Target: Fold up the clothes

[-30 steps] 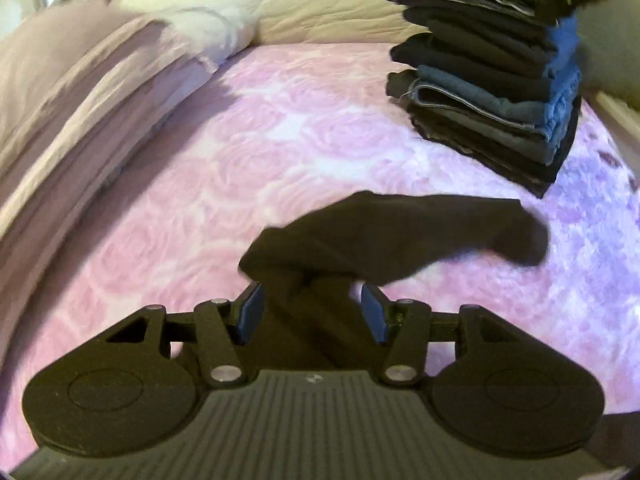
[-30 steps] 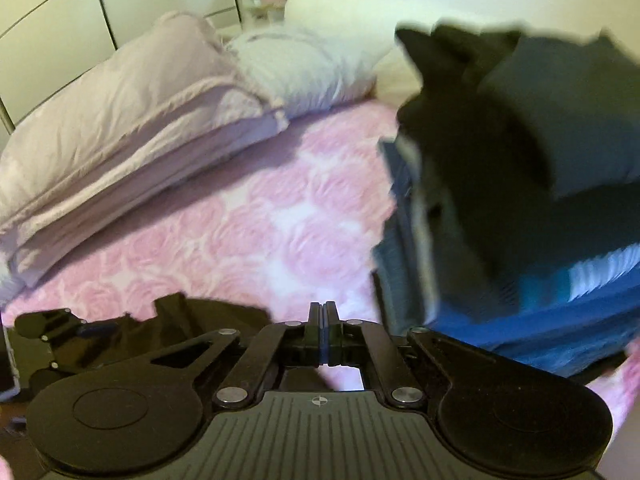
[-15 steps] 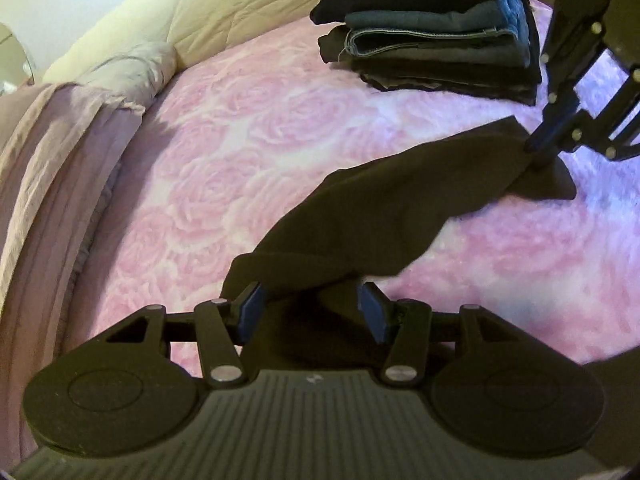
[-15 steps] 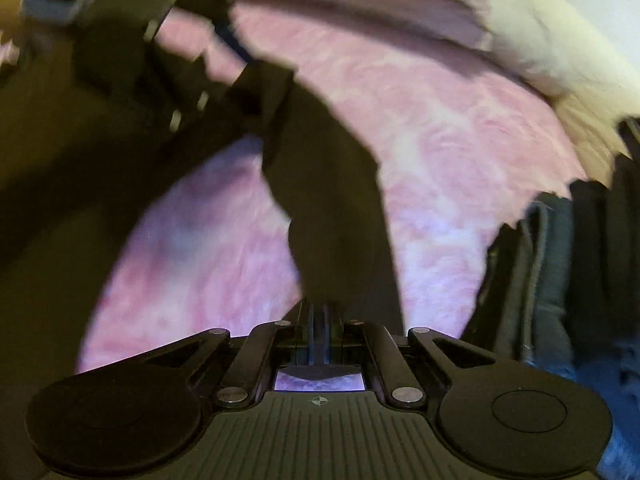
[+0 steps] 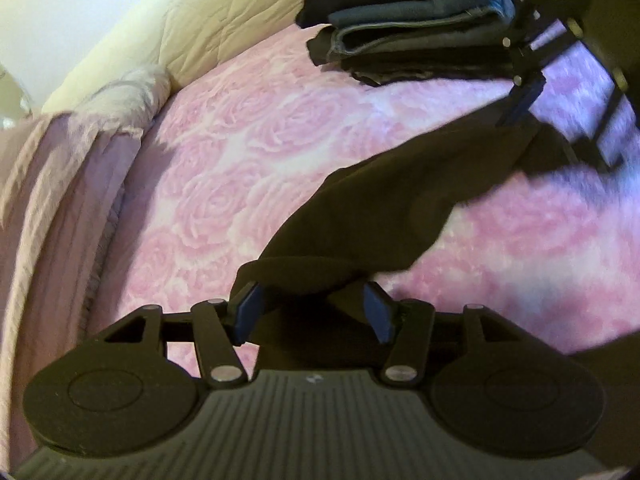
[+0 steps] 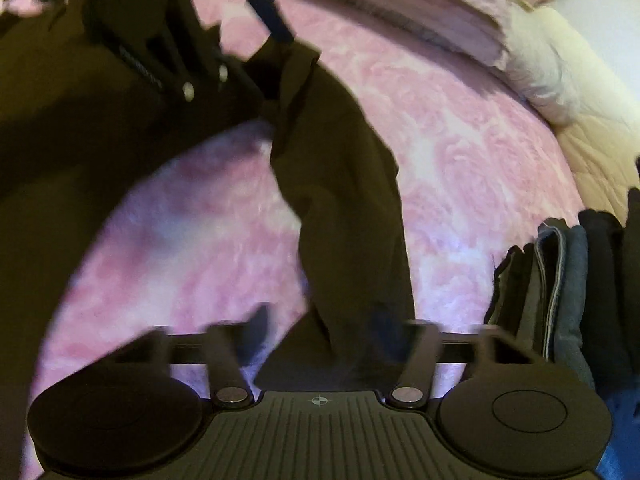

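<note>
On the pink rose bedspread (image 5: 248,168), both jaws opening astride a black garment (image 5: 384,208), folded stack (image 5: 416,36) behind.

The right gripper (image 6: 318,334) shows motion-blurred fingers in its own view, so whether its pads touch the dark garment (image 6: 344,184) between the opening jaws cannot be told. The garment's near end disappears under each gripper's body. In the left wrist view the stack of folded clothes (image 5: 408,28) is cut off by the top edge, hiding its upper layers; in the right wrist view it runs off the right edge. The left gripper (image 6: 256,40) there is blurred and partly cropped at the top.
</note>
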`<control>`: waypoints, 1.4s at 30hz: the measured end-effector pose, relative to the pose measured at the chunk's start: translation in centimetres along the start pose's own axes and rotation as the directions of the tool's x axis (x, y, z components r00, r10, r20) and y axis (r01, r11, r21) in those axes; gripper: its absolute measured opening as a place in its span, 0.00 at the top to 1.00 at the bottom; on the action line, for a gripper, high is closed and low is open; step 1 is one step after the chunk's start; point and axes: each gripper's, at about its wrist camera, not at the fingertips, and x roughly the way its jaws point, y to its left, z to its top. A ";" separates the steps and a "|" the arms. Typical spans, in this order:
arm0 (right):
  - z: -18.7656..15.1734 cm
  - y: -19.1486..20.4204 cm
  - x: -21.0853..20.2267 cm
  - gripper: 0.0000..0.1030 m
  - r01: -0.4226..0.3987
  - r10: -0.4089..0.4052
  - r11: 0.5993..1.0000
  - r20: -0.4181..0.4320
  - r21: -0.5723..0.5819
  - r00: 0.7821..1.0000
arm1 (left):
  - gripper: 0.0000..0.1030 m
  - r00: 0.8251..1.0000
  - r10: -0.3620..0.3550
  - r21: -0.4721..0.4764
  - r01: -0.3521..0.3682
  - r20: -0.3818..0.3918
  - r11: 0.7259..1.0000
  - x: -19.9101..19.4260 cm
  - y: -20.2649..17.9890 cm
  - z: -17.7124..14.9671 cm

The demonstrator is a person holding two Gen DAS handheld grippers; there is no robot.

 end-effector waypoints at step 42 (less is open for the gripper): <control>4.4 1.6 -5.6 0.21 -0.329 0.311 0.921 0.113 0.208 0.944 | 0.50 0.963 0.102 -0.582 -0.232 -0.248 0.780 -14.0 2.8 -14.3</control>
